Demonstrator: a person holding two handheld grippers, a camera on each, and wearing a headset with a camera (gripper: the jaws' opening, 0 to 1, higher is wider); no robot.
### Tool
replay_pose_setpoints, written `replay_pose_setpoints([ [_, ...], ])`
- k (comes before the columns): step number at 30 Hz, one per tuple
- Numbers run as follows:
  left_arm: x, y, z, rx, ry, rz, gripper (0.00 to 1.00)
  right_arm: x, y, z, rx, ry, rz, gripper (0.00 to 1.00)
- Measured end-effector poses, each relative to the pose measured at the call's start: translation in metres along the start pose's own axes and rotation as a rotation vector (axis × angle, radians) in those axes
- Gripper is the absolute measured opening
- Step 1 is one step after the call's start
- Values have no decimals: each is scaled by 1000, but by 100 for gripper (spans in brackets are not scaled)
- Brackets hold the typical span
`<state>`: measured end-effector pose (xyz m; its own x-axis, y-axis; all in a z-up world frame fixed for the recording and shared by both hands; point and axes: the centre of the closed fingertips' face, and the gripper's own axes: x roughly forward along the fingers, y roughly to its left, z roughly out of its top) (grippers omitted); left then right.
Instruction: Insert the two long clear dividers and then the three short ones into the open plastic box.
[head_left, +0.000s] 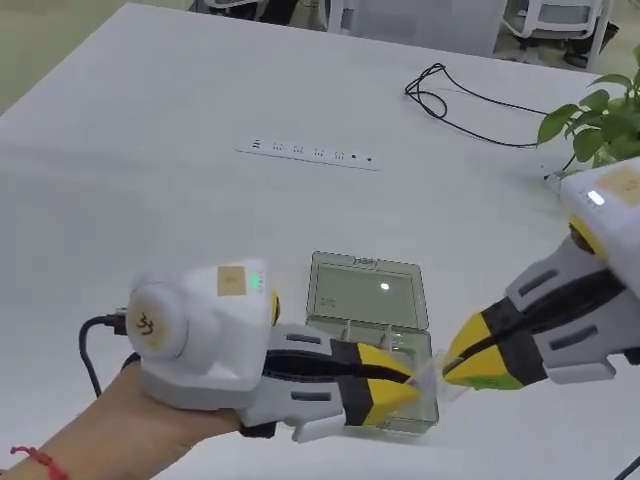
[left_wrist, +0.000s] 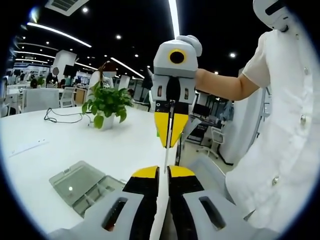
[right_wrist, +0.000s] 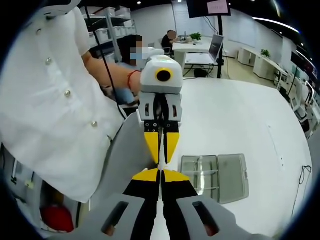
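The open clear plastic box lies on the white table, lid flat at the far side and base near me, partly behind the grippers. Thin clear strips show inside its base. Just above the base's near right corner, a clear divider hangs between the two grippers, which face each other tip to tip. My left gripper comes from the lower left and is shut on one end. From the right, my right gripper is shut on the other end. The divider shows edge-on, and the box lies below to the left.
A white power strip lies across the middle of the table. A looped black cable and a potted plant sit at the far right. The table edge runs close below the box, by my body.
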<state>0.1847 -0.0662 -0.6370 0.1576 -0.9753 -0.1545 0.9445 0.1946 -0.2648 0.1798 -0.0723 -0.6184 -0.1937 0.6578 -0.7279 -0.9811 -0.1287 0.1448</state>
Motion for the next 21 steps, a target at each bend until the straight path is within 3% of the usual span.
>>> replay_pose_setpoints([
  [12,-24,18,-10,-12,14,94,19,-8,-13,-10,28,8,-53,2],
  [21,-42,33,-24,-4,27,184,45,-9,-34,-26,43,43,-92,2],
])
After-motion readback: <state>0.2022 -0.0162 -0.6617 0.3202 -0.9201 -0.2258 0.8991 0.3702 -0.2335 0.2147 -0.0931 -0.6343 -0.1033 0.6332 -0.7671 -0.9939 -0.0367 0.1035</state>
